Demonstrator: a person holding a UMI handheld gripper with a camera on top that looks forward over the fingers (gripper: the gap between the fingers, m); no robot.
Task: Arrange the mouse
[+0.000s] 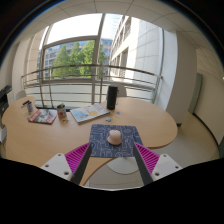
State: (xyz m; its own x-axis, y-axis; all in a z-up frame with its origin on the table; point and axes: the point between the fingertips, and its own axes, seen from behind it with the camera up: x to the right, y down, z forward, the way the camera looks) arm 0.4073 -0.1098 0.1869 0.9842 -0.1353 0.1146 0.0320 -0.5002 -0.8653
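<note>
A small pale mouse [114,136] sits on a dark blue patterned mouse mat [111,142] near the front edge of a round wooden table [60,133]. My gripper [112,160] is open and empty, held back from the table, with its pink pads [77,157] spread wide to either side of the mat. The mouse lies ahead of the fingers, about midway between them, untouched.
A dark cylindrical flask [112,97] stands at the table's far side. Magazines [86,113] and papers [42,117] lie at the left with a can [61,111] and a cup [29,106]. A railing [90,75] and windows are behind. A grey round base [124,163] lies below.
</note>
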